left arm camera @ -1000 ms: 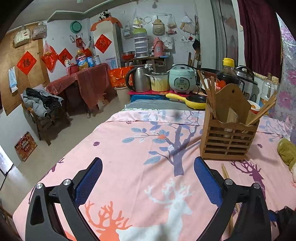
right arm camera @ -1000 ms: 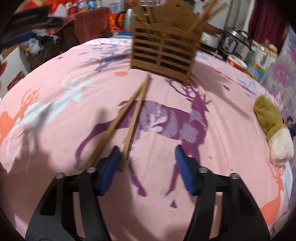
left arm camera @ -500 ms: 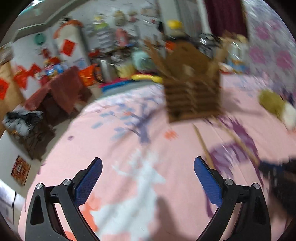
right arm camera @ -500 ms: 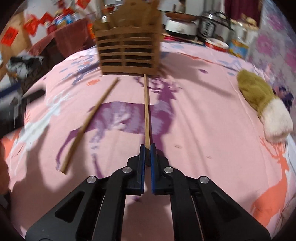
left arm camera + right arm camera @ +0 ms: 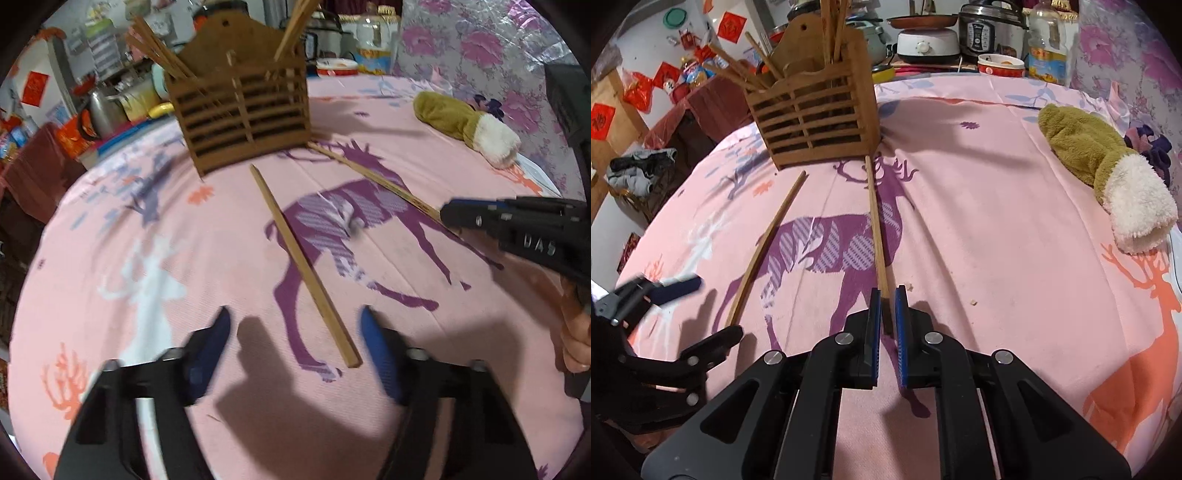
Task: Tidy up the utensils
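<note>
Two wooden chopsticks lie on the pink deer-print cloth in front of a slatted wooden holder [image 5: 243, 110] [image 5: 812, 122] that has several chopsticks standing in it. My left gripper [image 5: 295, 325] [image 5: 713, 308] points down over the near end of the left chopstick [image 5: 295, 254] [image 5: 768, 236]. Its jaws are closing, and that end lies between them untouched, nearer the right finger. My right gripper [image 5: 886, 295] [image 5: 443, 214] grips the near end of the right chopstick [image 5: 875, 221] [image 5: 369, 173]. Its jaws are easing open slightly around the stick.
An olive and white plush mitten [image 5: 461, 122] [image 5: 1100, 166] lies on the cloth at the right. Behind the table's far edge stand a rice cooker [image 5: 927, 40], pots, a bowl and a bottle. A hand [image 5: 576, 339] holds the right gripper's handle.
My left gripper swung down and right to the left chopstick, and its jaws narrowed. My right gripper closed on the other chopstick's end and drew it away from its mate.
</note>
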